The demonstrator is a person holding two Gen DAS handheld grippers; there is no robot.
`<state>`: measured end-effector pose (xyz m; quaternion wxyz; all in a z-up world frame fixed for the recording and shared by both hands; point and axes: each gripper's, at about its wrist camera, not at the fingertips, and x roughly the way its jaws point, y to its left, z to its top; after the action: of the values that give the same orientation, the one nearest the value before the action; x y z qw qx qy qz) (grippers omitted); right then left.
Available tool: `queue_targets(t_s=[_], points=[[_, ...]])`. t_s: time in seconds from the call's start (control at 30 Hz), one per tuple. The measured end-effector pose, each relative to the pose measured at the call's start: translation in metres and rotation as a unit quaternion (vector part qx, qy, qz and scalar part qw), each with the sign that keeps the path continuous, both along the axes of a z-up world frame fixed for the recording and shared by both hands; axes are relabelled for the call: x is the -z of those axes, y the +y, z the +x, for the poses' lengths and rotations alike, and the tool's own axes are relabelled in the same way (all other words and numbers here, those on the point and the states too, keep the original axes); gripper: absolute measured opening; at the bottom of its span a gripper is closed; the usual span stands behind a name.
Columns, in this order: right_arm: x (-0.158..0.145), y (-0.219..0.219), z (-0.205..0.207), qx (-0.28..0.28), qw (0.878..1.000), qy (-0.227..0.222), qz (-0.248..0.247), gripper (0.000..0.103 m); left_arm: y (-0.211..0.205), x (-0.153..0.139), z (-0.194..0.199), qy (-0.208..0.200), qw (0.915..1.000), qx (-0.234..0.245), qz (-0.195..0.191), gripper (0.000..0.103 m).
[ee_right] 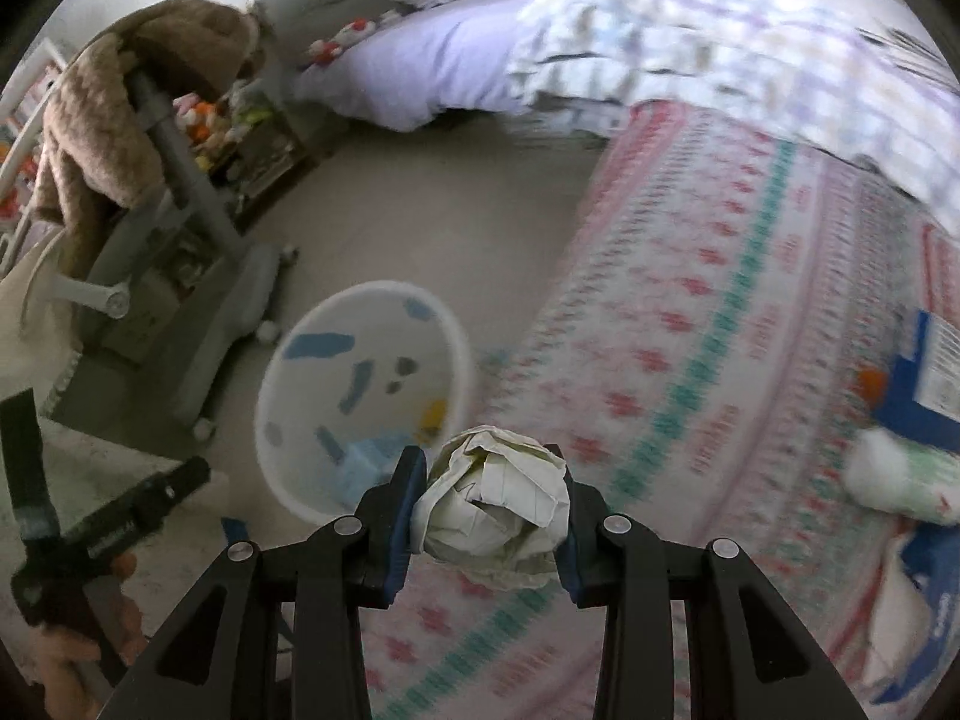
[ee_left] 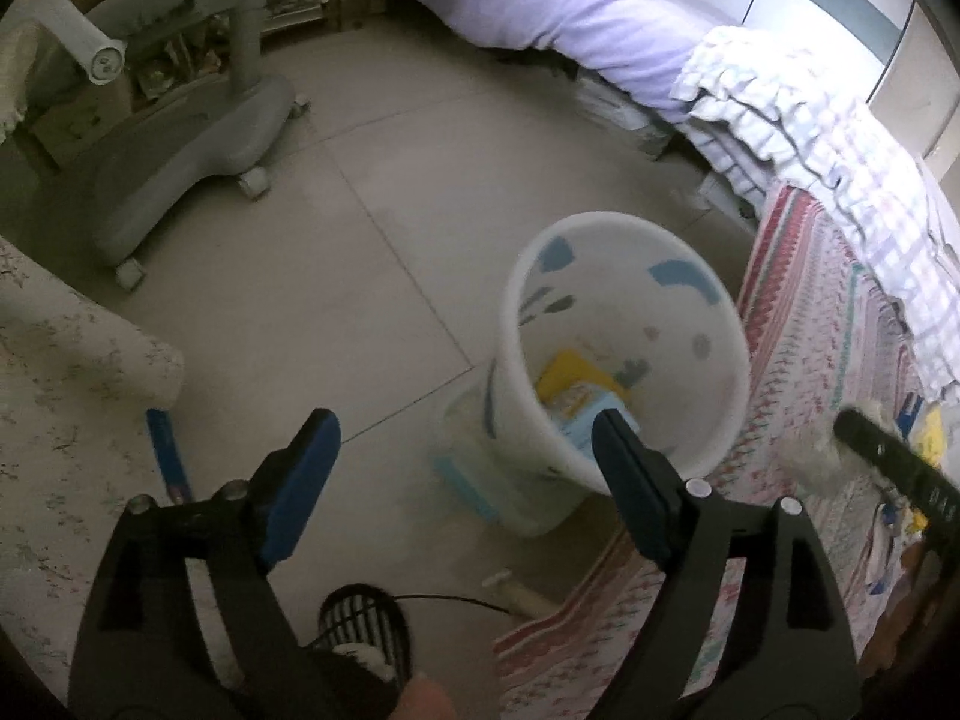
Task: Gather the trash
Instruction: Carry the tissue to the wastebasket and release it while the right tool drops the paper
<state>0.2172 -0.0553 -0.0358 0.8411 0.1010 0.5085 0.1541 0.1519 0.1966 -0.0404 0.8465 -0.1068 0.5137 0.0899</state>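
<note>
Jaws pinching 1 paper ball point(ee_right: 495, 501), 1 bin point(ee_right: 360, 396)

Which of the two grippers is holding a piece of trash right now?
The right gripper: a crumpled paper ball sits clamped between its fingers. The left gripper stands open with nothing between its fingers.

I see the pale tiled floor point(ee_left: 336, 252) carrying 1 white bin point(ee_left: 624, 360), a grey wheeled chair base point(ee_left: 198, 162) and, beside the bin, a patterned blanket point(ee_right: 720, 312).
</note>
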Motion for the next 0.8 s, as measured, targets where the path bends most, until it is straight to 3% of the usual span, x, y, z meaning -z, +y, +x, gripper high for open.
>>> queue_targets(t_s=[0.37,0.43,0.5,0.67,0.8], points=[[0.006,0.053,0.030,-0.018,1.000,-0.019,0.017,0.043,0.002,-0.012,-0.003,-0.024,0.9978,0.028,0.055,0.087],[0.007,0.053,0.034,-0.015,0.999,-0.018,0.027,0.051,0.002,-0.014,-0.004,-0.028,0.9976,0.029,0.057,0.087],[0.006,0.051,0.036,-0.003,0.999,-0.018,0.031,0.074,0.002,-0.014,-0.004,-0.029,0.9975,0.031,0.057,0.087],[-0.002,0.035,0.033,0.016,0.999,-0.019,0.027,0.077,-0.003,-0.018,-0.006,-0.035,0.9973,0.036,0.054,0.089],[-0.009,0.009,0.022,0.023,0.999,-0.022,0.015,0.078,-0.014,-0.021,-0.007,-0.043,0.9960,0.047,0.062,0.099]])
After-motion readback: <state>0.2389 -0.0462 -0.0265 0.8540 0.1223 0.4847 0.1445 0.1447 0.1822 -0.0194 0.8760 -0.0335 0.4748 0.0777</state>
